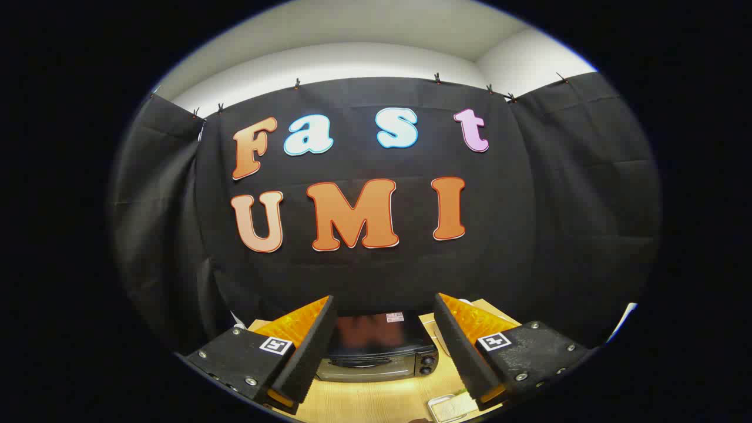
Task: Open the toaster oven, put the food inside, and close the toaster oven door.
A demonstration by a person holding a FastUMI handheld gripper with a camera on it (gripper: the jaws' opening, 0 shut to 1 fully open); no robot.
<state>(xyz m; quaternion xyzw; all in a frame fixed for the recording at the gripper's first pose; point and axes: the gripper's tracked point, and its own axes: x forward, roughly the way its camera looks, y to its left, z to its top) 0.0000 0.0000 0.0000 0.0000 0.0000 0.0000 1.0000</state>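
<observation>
Beyond spread jaws, toaster oven, wooden table

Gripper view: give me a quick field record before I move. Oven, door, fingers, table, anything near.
toaster oven: black, on the wooden table, seen from above, beyond and between the fingers
door: appears closed, handle facing the gripper
knobs: two, at the oven's front right
gripper: open, fingers spread wide, holding nothing
fingers: black pads with orange backing, apart from the oven
near object: pale flat item on the table by the right finger, too cut off to identify
food: cannot tell
</observation>
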